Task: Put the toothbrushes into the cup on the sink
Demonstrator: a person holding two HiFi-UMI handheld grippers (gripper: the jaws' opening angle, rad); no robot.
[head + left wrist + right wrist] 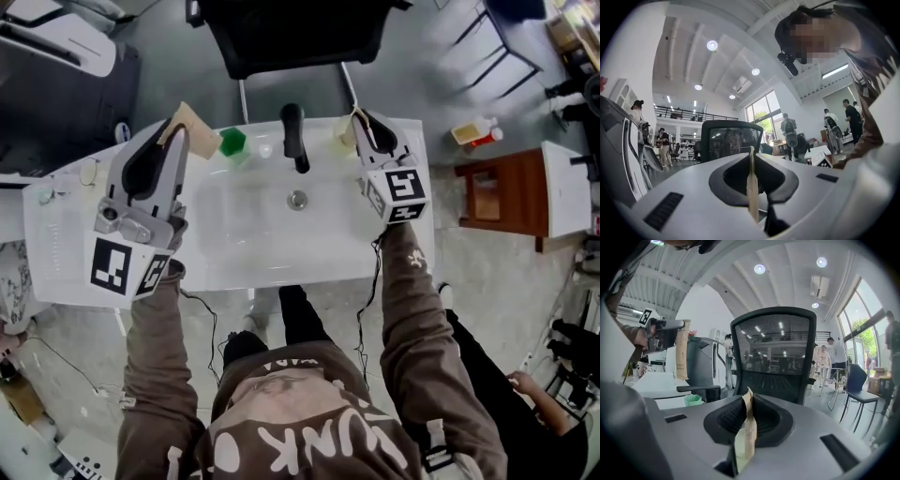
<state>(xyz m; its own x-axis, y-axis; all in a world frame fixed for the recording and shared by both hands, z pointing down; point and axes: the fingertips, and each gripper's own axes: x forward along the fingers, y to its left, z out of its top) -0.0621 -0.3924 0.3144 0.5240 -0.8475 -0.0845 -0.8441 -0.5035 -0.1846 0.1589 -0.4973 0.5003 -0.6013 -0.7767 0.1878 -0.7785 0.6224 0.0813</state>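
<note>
Head view: left gripper (176, 133) and right gripper (361, 127) hung over sink (234, 253), tips toward back edge. Left gripper view: jaws pressed on thin tan left toothbrush packet (752, 187), seen edge-on, upright. Right gripper view: jaws clamped on right toothbrush packet (746, 432), top end poking past tips. Green cup (232, 142) sat just right of left gripper's tip, between both grippers, farther from right one. Packets probably gripped low, ends free, for dropping into cup; neither was in yet.
</note>
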